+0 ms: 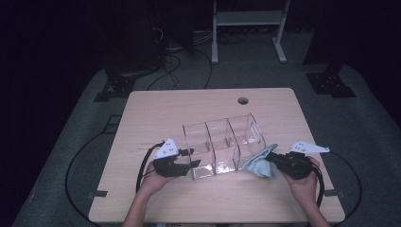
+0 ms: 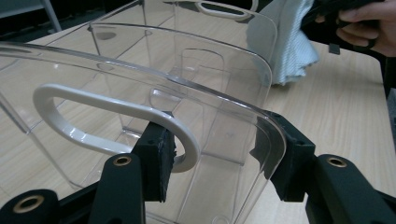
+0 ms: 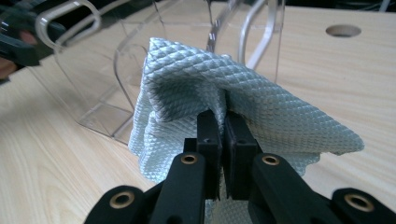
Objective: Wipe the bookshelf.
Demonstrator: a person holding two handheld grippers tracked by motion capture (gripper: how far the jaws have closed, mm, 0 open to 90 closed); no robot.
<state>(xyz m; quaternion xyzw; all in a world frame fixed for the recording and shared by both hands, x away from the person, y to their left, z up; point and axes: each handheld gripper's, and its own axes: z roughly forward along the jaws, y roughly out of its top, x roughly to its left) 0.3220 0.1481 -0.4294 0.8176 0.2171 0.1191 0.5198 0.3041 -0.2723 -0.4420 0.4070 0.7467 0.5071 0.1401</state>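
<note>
Left tool (image 2: 217, 163) clamps the clear organizer's (image 1: 222, 142) end wall; right tool (image 3: 223, 135) pinches a cloth (image 3: 243, 98). Hold the organizer firm, wipe gently.

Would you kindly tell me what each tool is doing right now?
Left tool: closed on the end wall of the clear plastic organizer.
Right tool: closed on the light blue cloth.

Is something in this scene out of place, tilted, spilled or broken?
Nothing looks broken or spilled. The clear organizer sits at a slant to the table edges, with the left gripper clamped on its end wall beside the white handle cutout. The right gripper pinches a bunched pale blue cloth beside the other end.
</note>
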